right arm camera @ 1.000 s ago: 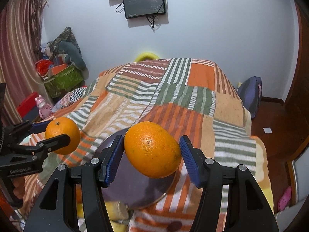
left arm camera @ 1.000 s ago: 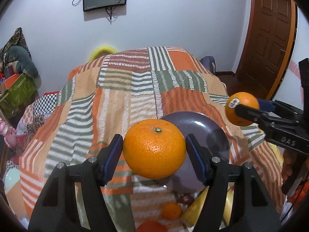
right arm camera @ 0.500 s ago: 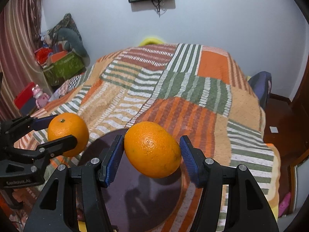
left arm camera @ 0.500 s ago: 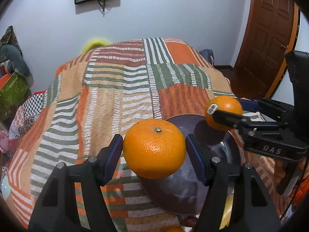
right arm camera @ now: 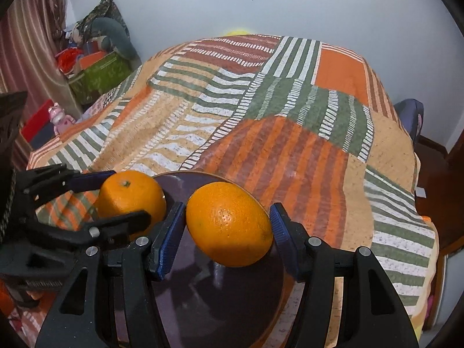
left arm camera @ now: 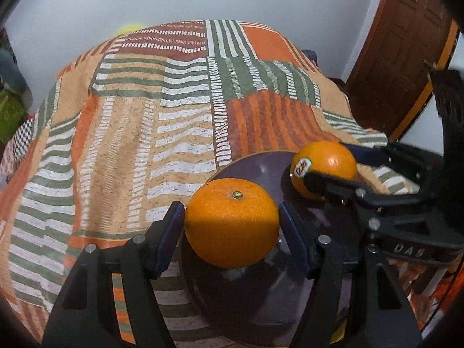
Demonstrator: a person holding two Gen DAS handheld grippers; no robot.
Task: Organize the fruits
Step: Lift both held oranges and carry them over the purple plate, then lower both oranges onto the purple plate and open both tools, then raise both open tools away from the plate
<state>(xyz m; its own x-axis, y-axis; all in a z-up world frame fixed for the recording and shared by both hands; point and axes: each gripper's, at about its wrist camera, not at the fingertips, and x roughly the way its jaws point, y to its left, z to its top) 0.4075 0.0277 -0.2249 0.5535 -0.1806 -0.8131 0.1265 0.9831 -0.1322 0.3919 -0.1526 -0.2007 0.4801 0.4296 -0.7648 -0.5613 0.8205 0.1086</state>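
Observation:
My left gripper [left arm camera: 230,216] is shut on a large orange [left arm camera: 232,232] with its green stem end up, held just over the near left part of a dark purple plate [left arm camera: 249,310]. My right gripper [right arm camera: 227,216] is shut on a smoother oval orange [right arm camera: 229,226] over the same plate [right arm camera: 232,307]. In the left wrist view the right gripper [left arm camera: 326,164] comes in from the right with its stickered orange [left arm camera: 333,156] above the plate's far rim. The left gripper [right arm camera: 130,195] and its orange [right arm camera: 127,191] show at the plate's left edge in the right wrist view.
The plate lies on a bed with a patchwork bedspread [left arm camera: 174,116] in orange, green and white stripes. A wooden door [left arm camera: 400,58] stands to the right. A green box [right arm camera: 98,75] and soft toys are by the curtain on the left.
Both grippers have come down and forward with their oranges, from above the bed to close over the plate. The two oranges are now nearer each other. Neither grip has changed.

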